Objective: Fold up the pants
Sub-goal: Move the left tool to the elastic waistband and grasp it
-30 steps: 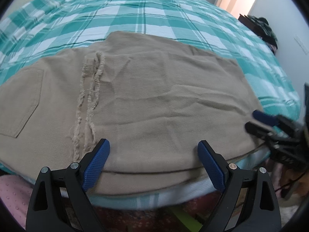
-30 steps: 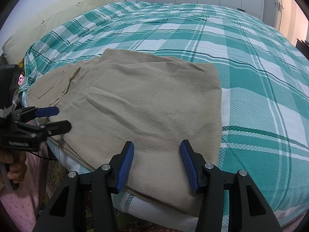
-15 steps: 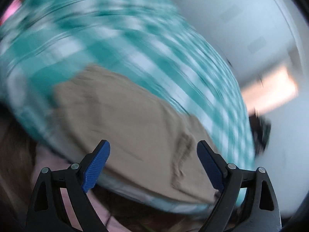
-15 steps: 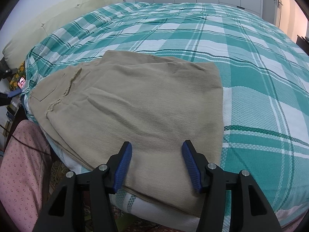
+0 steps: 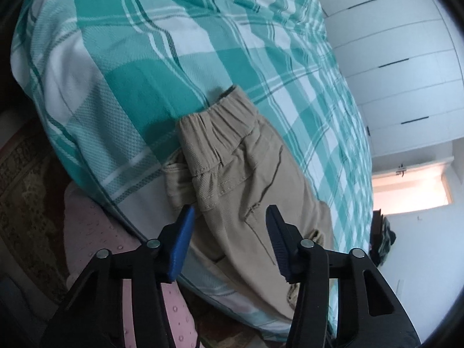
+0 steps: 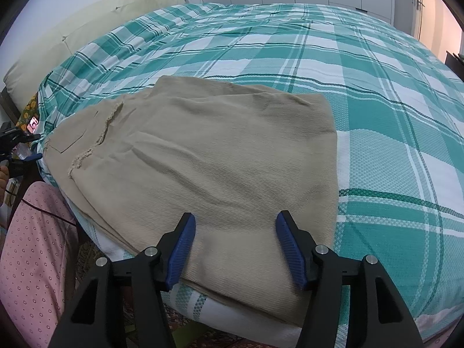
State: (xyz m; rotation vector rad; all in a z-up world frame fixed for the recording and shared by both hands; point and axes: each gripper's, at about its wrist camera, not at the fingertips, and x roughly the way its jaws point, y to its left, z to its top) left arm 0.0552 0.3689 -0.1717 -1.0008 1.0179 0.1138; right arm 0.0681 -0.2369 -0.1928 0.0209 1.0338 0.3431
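Note:
The tan pants [image 6: 220,156] lie folded over on the green plaid bed [image 6: 377,92], near its front edge, with frayed hems on top at the left. My right gripper [image 6: 235,242] is open and empty, just over the folded pants' near edge. In the left wrist view the pants [image 5: 249,179] are seen from their elastic waistband end. My left gripper [image 5: 229,232] is open and empty, hovering just short of the waistband corner. It also shows small at the far left of the right wrist view [image 6: 17,148].
A cream headboard [image 6: 87,20] runs along the bed's far left. White wardrobe doors [image 5: 406,58] and a lit doorway [image 5: 411,191] stand beyond the bed. Pink dotted fabric on the person [image 6: 32,249] and a patterned rug [image 5: 23,203] are by the bed's edge.
My left gripper has swung away from the pants' front edge round to the waistband end at the left, and its jaws stand closer together. The right gripper has barely moved.

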